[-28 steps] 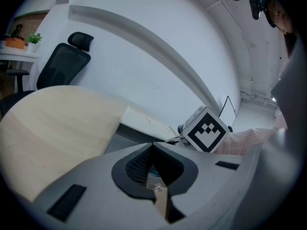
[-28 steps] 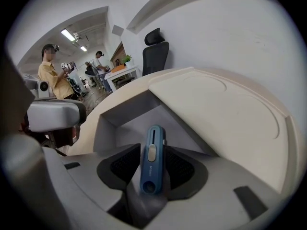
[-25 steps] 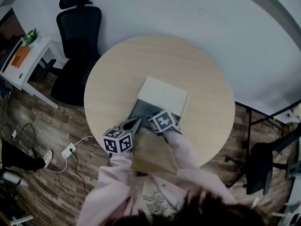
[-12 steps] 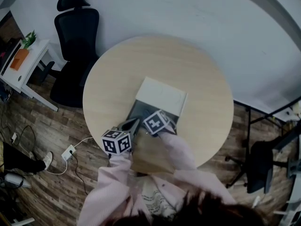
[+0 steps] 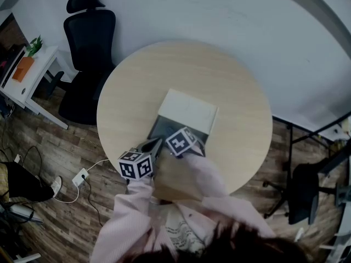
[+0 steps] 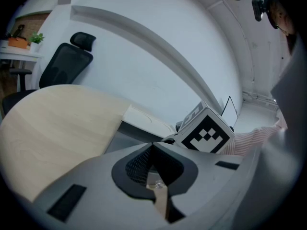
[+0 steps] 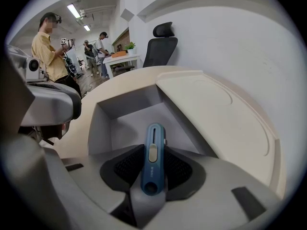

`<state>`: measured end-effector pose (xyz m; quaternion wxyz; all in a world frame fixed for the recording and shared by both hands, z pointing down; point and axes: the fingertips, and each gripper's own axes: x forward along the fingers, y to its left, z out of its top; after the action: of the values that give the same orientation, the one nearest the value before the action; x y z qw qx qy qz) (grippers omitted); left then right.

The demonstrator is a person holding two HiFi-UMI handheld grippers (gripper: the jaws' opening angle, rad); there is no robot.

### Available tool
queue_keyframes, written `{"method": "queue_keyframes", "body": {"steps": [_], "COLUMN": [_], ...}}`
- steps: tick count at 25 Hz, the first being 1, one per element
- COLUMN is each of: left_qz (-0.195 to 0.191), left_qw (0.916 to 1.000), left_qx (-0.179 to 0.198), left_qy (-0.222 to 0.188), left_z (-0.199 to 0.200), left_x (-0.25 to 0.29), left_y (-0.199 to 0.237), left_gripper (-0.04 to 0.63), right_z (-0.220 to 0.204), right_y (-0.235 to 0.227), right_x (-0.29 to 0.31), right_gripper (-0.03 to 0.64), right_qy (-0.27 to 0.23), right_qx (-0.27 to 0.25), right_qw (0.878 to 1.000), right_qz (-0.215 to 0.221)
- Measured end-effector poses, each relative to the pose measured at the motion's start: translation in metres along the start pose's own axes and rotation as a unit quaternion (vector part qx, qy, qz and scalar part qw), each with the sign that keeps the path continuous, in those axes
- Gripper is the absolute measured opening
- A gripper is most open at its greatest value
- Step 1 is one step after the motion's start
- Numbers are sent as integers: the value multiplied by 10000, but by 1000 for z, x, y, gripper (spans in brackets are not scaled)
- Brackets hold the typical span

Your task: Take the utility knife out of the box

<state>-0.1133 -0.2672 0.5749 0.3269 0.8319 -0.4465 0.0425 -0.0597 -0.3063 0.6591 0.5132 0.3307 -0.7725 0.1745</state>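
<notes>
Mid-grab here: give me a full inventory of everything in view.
table: one, round, light wood, centre
box: one, grey inside, open, on table
lid: one, cream, at the box's far end
utility knife: one, blue, in the box
brown flap: one, box's near edge
office chairs: two, black, left and right of table
side desk: one, white, far left, bearing a plant
power strip: one, white, on floor
bystanders: several, background
left gripper: shut on brown flap
right gripper: jaws closing, utility knife between them
</notes>
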Motion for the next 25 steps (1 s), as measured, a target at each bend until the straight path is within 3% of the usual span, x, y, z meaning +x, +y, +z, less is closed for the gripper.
{"method": "queue_keyframes", "body": {"steps": [18,23,25], "left_qz": [6,7,6], "left_qw": [10000,10000,9999], "left_qx": [11,65,71], "left_qy": [-28,-71,-82], "left_z": [-3,0,0], "left_x": [-5,-7,-9], "left_y": [-6,-8,-9], "left_gripper": [9,9,9], "right_z": [-3,7,20], "right_y": [3,14,6], "right_x": [-16,-26,-28], "right_gripper": [127,127,127], "right_qy": [-250,-624,-1034], "right_qx": [435,568,484], "right_qw": [9983,9945,9922], "right_qz": [279,618,503]}}
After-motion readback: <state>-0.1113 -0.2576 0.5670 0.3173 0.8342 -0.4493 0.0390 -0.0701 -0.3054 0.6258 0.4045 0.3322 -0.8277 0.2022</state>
